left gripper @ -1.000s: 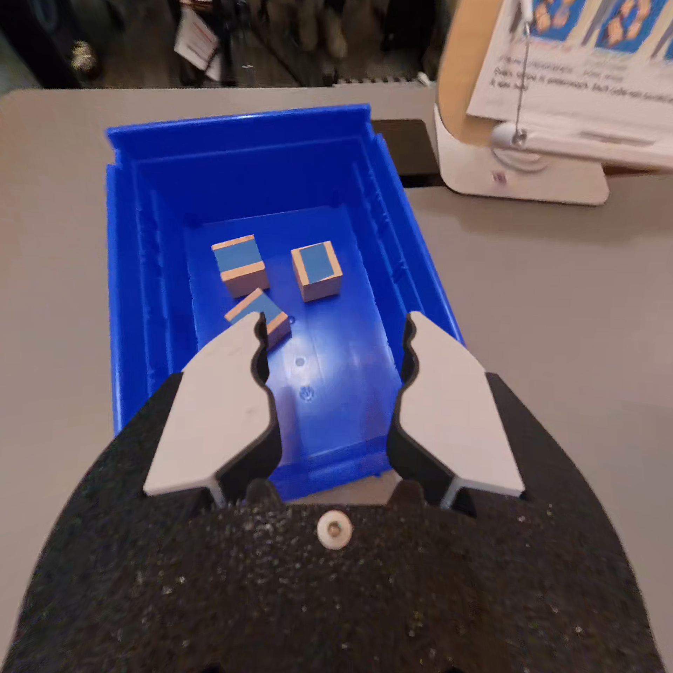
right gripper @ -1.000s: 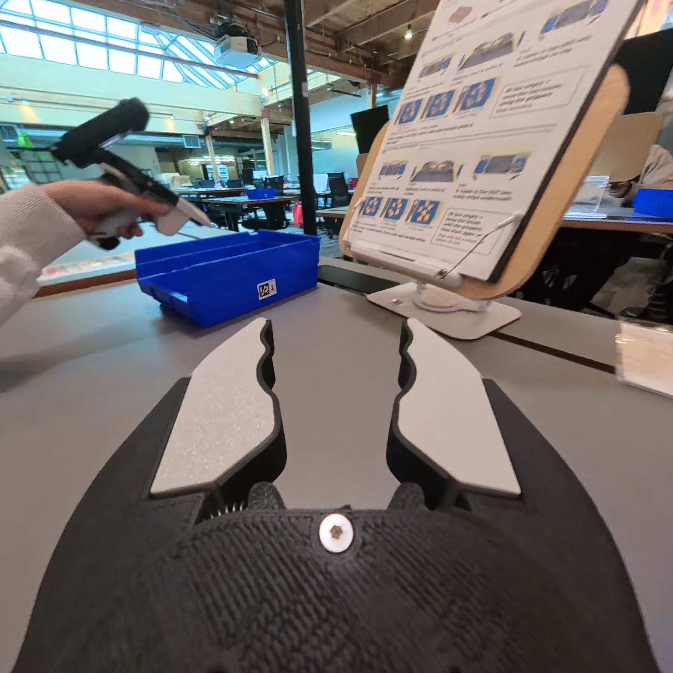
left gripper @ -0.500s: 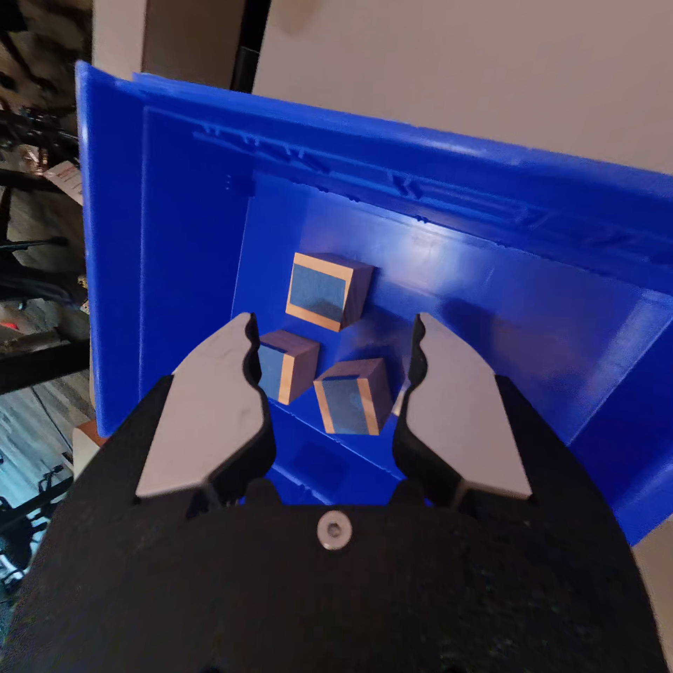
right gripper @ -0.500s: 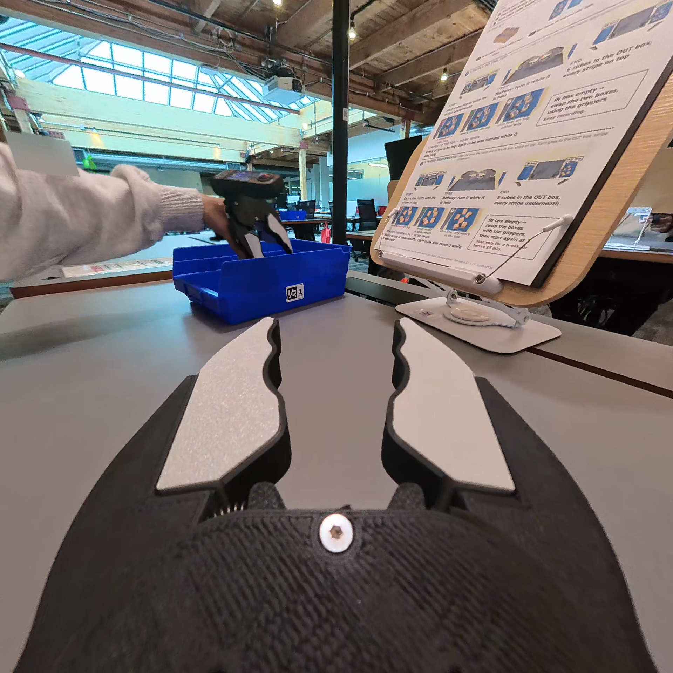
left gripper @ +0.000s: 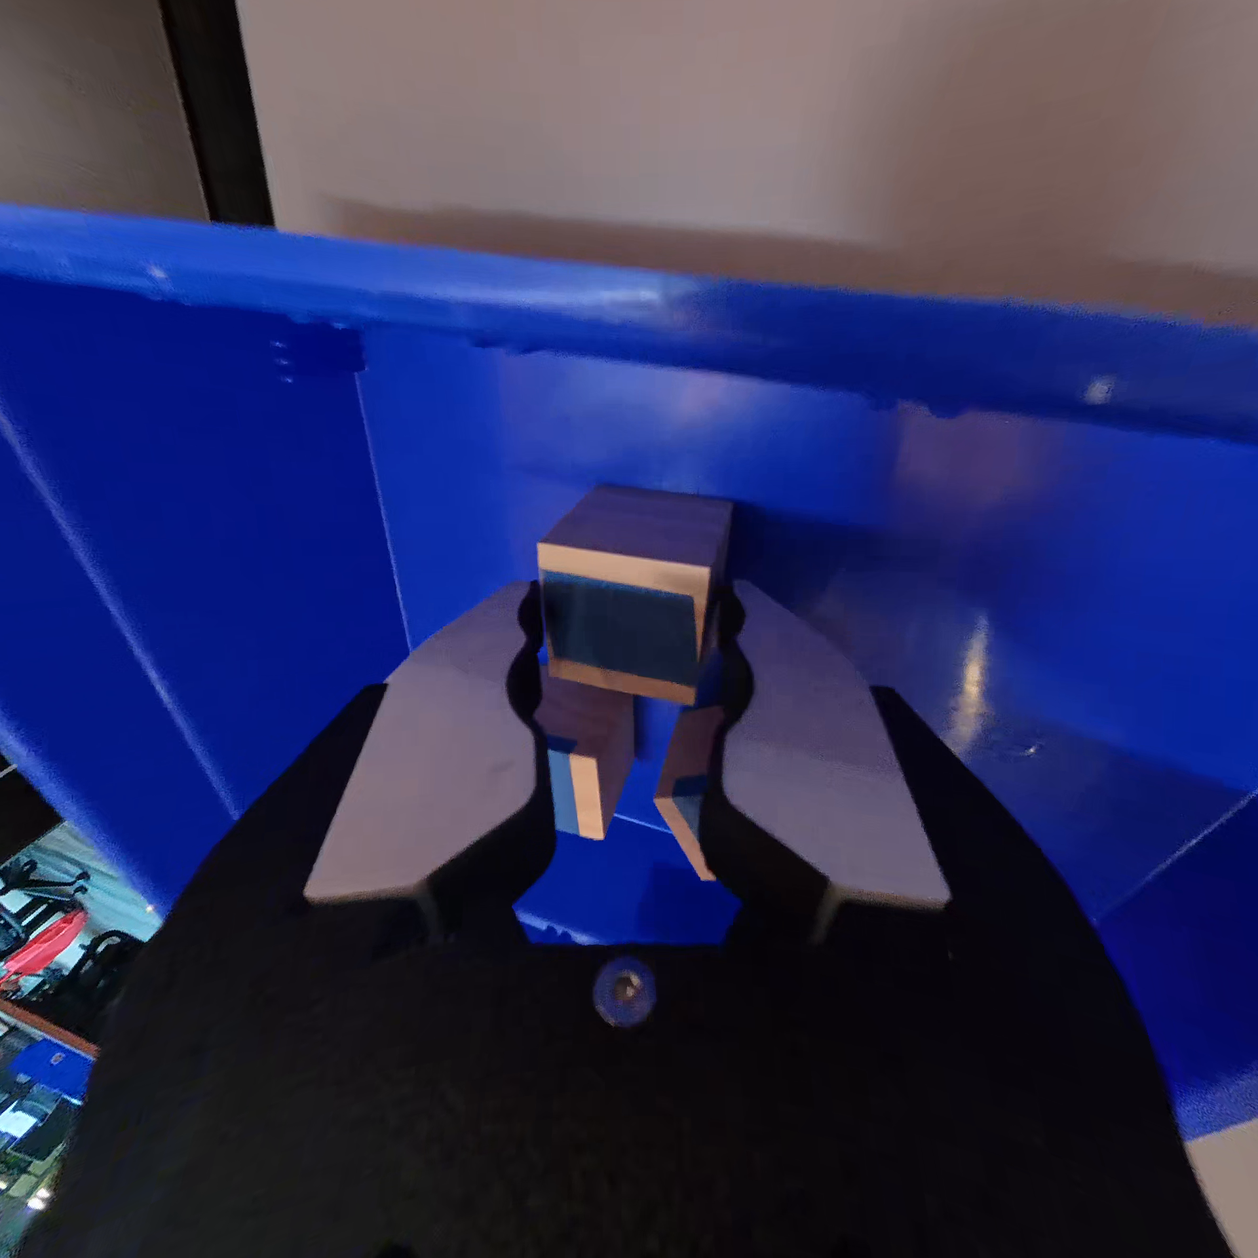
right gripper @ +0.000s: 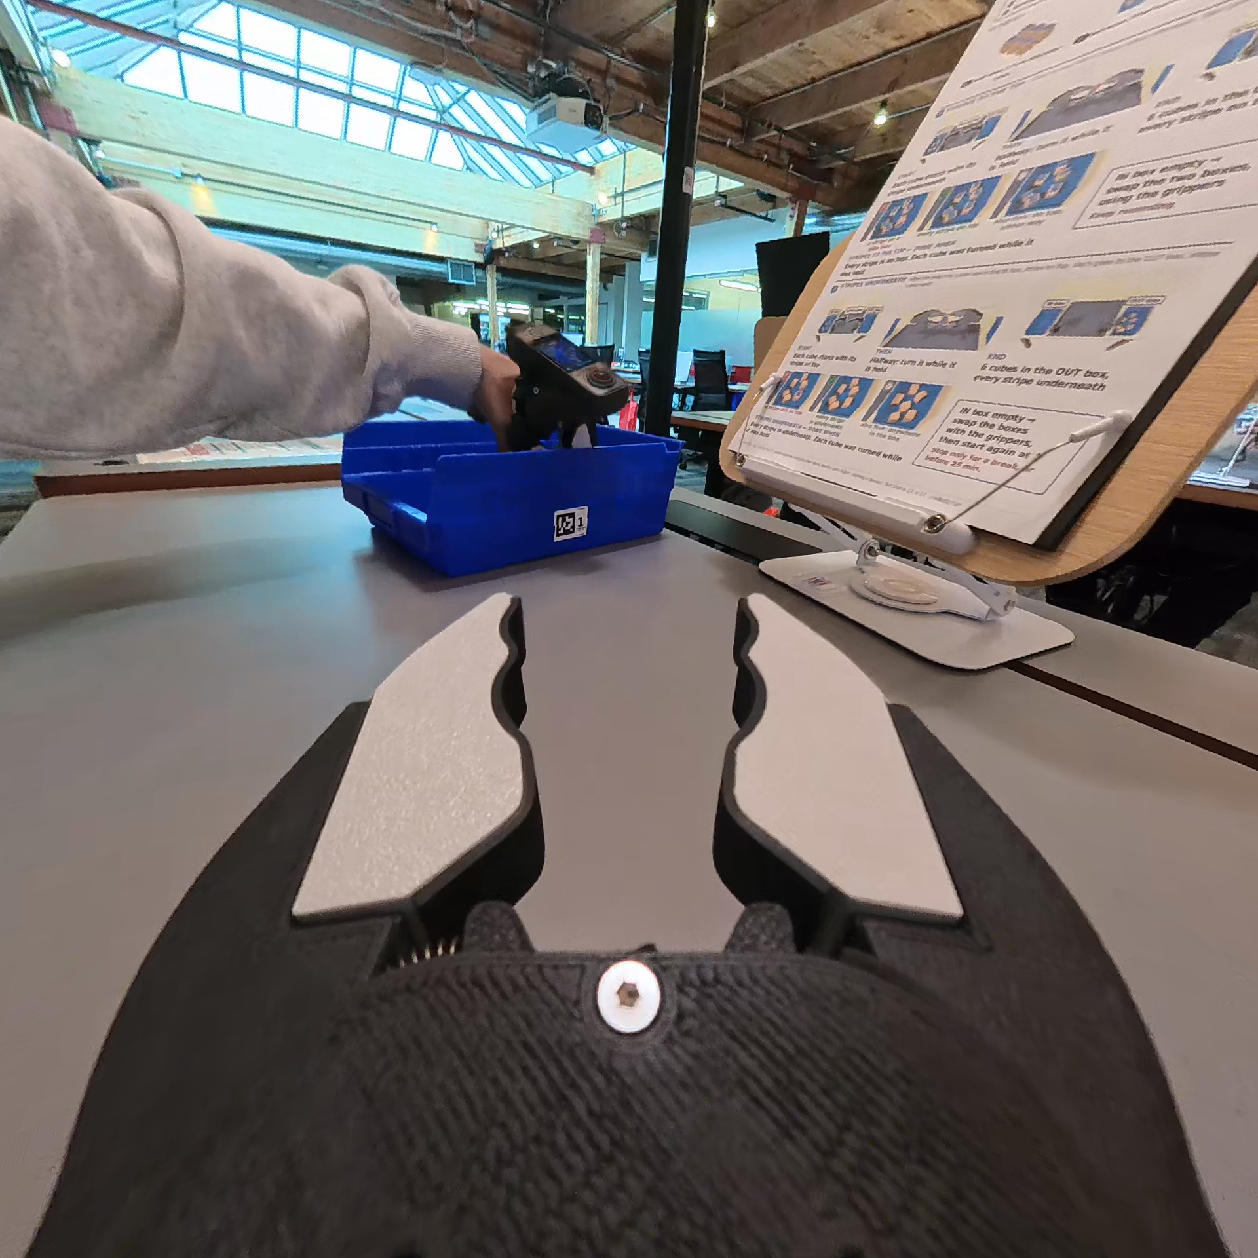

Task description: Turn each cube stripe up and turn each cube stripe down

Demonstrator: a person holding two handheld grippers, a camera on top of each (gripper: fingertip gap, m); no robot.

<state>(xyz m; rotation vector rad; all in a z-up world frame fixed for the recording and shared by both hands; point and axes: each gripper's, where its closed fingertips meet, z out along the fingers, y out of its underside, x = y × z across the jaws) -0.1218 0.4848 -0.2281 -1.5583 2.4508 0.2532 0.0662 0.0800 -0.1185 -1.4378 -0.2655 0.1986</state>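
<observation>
Left wrist view: left hand-held gripper [left gripper: 626, 616] reached down inside the blue bin [left gripper: 953, 354], its grey fingers [left gripper: 449, 735] set on either side of a wooden cube [left gripper: 630, 602] with a blue stripe. The fingertips stood at the cube's two sides (whether they actually pressed it, cannot tell). The cube's striped face was turned toward the camera, close to the bin's far wall. Two more striped cubes, one nearer the left finger [left gripper: 589, 769] and one nearer the right [left gripper: 691, 796], lay lower between the fingers, each partly hidden.

Right wrist view: right hand-held gripper [right gripper: 630, 626] was released, fingers spread with nothing between them, low over the grey desk [right gripper: 204, 613]. Beyond it the blue bin [right gripper: 504, 497] sat on the desk with a small tag on its near wall. The left hand-held gripper [right gripper: 565, 401] dipped into the bin, carried by a hand [right gripper: 497, 395] in a grey sleeve [right gripper: 170, 327]. A tilted stand [right gripper: 919, 613] holding an instruction sheet [right gripper: 1021, 272] stood to the right of the bin.
</observation>
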